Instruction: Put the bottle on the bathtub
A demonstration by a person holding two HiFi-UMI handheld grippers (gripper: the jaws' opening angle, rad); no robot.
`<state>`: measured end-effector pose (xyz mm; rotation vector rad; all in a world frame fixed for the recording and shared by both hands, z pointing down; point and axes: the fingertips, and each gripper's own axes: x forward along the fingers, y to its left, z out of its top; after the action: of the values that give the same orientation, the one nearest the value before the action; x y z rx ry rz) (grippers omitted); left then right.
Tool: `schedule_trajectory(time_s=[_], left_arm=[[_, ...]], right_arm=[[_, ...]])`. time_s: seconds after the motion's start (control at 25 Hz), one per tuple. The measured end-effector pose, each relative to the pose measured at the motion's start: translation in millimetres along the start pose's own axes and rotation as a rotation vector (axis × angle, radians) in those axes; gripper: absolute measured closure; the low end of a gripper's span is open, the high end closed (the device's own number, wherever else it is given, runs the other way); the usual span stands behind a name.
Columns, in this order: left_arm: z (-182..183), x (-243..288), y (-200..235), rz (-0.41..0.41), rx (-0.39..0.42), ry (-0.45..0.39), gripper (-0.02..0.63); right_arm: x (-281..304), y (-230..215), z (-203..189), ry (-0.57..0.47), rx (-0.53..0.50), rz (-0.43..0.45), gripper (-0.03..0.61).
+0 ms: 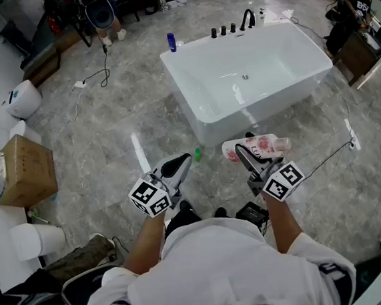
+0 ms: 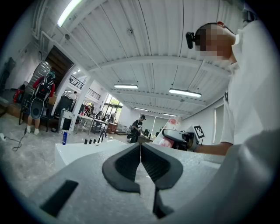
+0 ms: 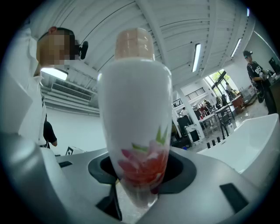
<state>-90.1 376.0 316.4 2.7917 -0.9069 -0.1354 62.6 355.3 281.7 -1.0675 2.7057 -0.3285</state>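
While the white flower-printed bottle point(image 1: 265, 146) is clamped in the right hand-held gripper point(image 1: 247, 153), it hangs above the marble floor point(image 1: 108, 136), in front of the near wall of the bathtub point(image 1: 208, 116) and not yet over it. The jaws stand wide around its lower end, and most of the body and the tan cap stick out beyond them. The left hand-held gripper point(image 1: 180, 164) is closed on nothing, its pads pressed together, and is held beside the right one.

The main risk, as I judge it, lies in that low grip: the bottle looks smooth and tapers toward the held end, so its free length could swing or work loose on the way across. The tub's rim looks narrow and glossy. If the bottle is set down tilted or released off-centre, it could slide into the basin or tip onto the floor. A blue bottle point(image 1: 172, 42) and the black tap fittings point(image 1: 232, 26) already take up the far edge, which leaves less room there.

The bottle hides its own contact with the pads in the right gripper view. Its lettering is too blurred to read, and I cannot tell how full it is. A small green object point(image 1: 197, 154) on the floor by the tub cannot be identified.
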Motion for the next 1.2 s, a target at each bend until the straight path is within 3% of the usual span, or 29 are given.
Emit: schedule_trajectory(time_s=[0.2, 0.76, 1.0, 1.2], left_arm=[[4, -5, -31, -0.049, 0.006, 0.025, 0.595], [1, 21, -65, -0.125, 0.03, 0.023, 0.595], [-9, 30, -66, -0.064, 0.059, 0.02, 0.595], [-19, 36, -68, -0.042, 0.172, 0.079, 0.595]], right_arm=[[-27, 24, -2, 0.043, -0.089, -0.026, 0.351], [-63, 19, -7, 0.064, -0.034, -0.058, 0.351], [-63, 1, -11, 0.08, -0.039, -0.079, 0.351], [-58, -10, -20, 0.09, -0.014, -0.085, 0.351]])
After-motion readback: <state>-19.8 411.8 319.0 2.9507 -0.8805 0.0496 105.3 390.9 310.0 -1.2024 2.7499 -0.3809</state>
